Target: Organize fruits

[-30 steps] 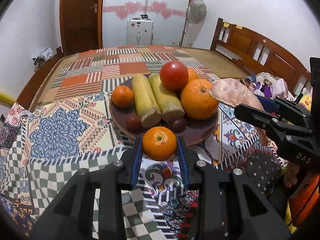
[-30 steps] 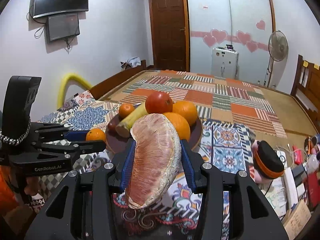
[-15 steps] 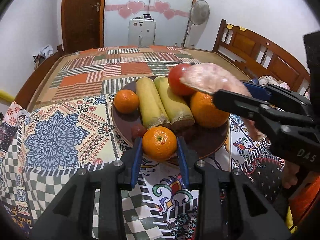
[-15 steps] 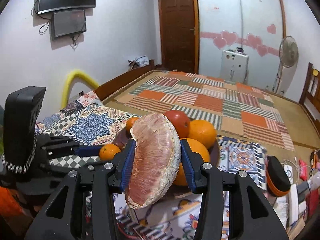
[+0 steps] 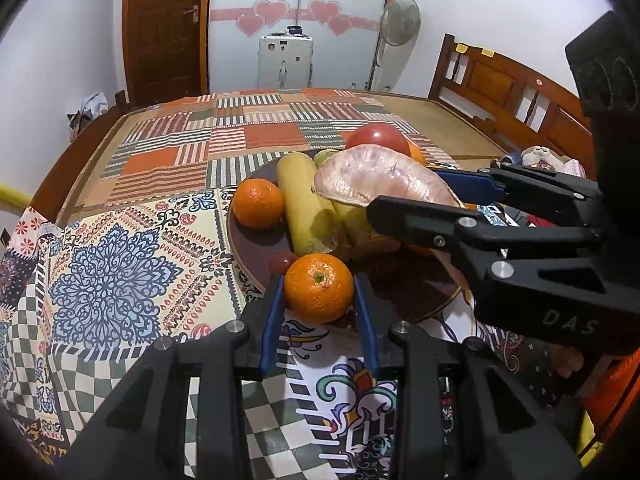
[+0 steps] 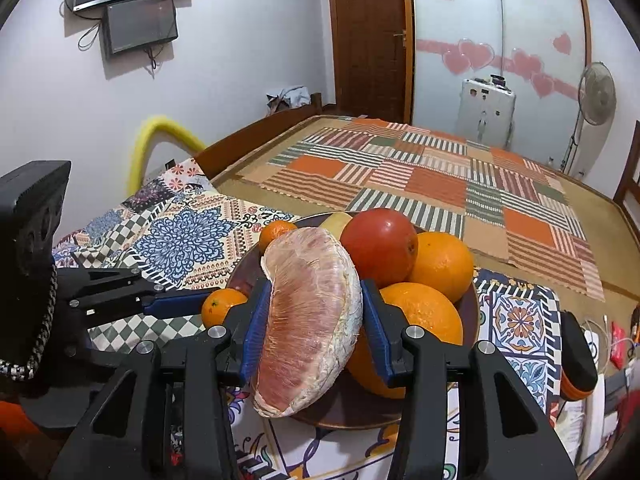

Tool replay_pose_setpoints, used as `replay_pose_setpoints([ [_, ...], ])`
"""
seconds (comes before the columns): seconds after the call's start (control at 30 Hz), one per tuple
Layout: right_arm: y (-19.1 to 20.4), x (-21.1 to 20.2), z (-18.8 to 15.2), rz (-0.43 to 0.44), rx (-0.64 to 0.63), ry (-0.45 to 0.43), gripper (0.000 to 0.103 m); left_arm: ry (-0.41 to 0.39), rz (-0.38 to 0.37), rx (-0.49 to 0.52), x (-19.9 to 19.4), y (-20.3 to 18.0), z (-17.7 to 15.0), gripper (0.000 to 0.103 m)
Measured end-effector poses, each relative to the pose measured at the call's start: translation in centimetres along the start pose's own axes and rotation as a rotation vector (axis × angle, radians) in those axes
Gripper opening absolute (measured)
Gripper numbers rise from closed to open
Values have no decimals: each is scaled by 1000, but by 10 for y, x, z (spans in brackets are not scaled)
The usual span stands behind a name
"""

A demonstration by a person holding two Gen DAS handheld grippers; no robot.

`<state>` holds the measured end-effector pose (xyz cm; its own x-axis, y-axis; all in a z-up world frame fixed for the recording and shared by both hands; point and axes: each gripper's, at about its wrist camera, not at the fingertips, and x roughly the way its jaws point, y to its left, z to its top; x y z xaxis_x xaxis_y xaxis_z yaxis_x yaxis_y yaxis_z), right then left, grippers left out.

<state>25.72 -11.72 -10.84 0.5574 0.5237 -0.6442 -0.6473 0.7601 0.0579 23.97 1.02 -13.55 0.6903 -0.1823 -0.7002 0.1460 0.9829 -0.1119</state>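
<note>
Closest in the left wrist view, the left gripper [image 5: 319, 312] has its two blue fingers squeezed on a small orange [image 5: 319, 287]. The small orange sits at the near edge of the brown plate [image 5: 420, 300].

In the right wrist view, the right gripper [image 6: 311, 328] is clamped on a big pink pomelo piece [image 6: 308, 320]. The pomelo piece hangs over the plate, above the other fruit.

On the plate lie two yellow-green sticks of sugarcane [image 5: 306, 204], side by side. A little red fruit [image 5: 283, 262] sits just behind the held orange. Another small orange [image 5: 258, 203] rests to the left of the sticks. On the right side are two big oranges [image 6: 440, 264], with a red tomato [image 6: 380, 246] on top.

The plate stands on a bright patterned cloth [image 5: 116, 272]. Farther back are a striped patchwork mat [image 5: 256, 136], a white fan [image 5: 398, 16] and a brown door [image 5: 164, 28].
</note>
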Motion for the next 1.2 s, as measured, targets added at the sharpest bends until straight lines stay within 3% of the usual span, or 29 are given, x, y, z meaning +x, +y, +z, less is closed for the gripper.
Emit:
replay_pose_setpoints([
  [0.4,-5,-18,0,-24,9,-51,45,9,1,6,5,-10,5,40],
  [0.57,-1,-40,-3,-66,-1,-99,45,-19,1,-13,-15,-10,1,40],
  [0.8,7,-97,-4,-96,22,-201,45,-164,44,-9,-93,-23,5,40],
  [0.97,19,-148,-5,-103,25,-284,45,-301,27,-17,-167,-40,0,40],
  [1.2,48,-214,-19,-148,19,-432,58,-473,70,34,-250,-78,-20,42],
])
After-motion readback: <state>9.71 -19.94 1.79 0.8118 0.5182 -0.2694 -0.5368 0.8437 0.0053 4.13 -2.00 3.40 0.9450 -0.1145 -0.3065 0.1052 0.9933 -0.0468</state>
